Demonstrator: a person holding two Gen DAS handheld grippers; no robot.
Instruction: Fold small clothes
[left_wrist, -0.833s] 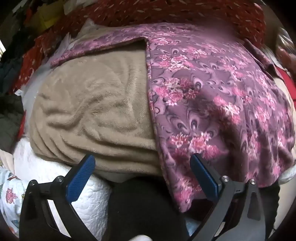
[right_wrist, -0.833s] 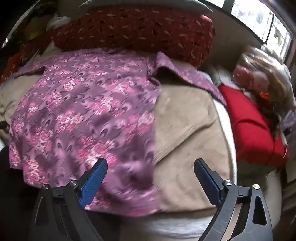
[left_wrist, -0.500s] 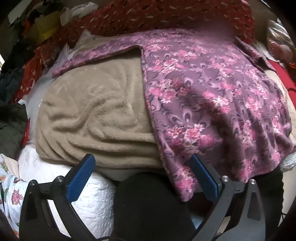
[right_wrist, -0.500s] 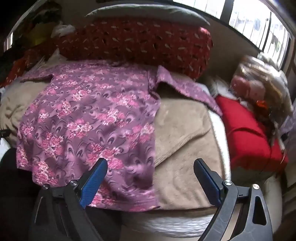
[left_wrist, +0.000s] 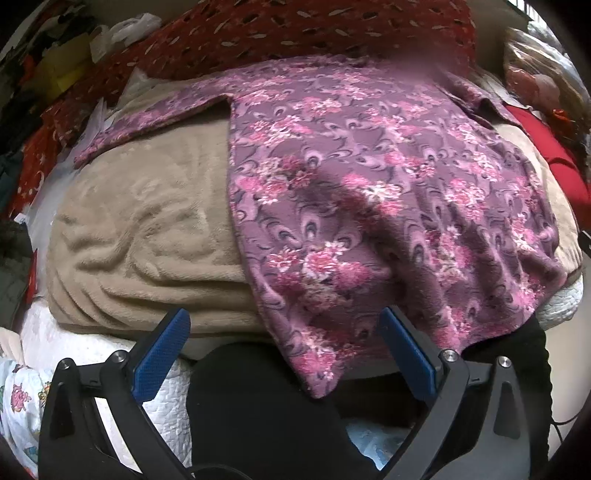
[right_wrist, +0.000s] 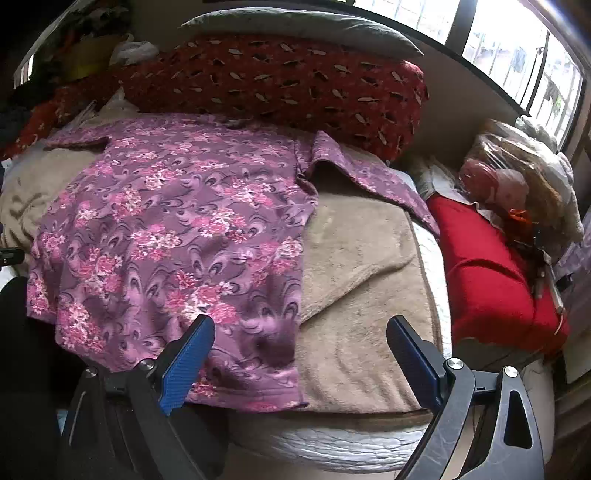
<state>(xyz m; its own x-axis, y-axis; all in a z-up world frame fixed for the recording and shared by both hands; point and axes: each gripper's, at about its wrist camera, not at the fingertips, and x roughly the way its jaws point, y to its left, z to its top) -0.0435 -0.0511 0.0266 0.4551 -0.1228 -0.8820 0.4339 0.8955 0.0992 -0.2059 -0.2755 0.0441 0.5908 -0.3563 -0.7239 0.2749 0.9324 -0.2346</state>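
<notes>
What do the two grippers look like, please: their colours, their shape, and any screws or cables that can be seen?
Both look alike. The left gripper and the right gripper each have two black angular arms with cut-out openings and round silver screw heads. The fingers carry blue textured pads. A thin black cable shows near the bottom of the left wrist view. No hands or sleeves are visible.

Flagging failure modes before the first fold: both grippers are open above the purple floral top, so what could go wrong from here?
1. The purple floral top lies on a plush tan blanket; either gripper could pinch both layers.
2. Its hem hangs over the bed edge near the left gripper, so a tug might drag it off.
3. The right sleeve lies creased and may fold unevenly.
</notes>
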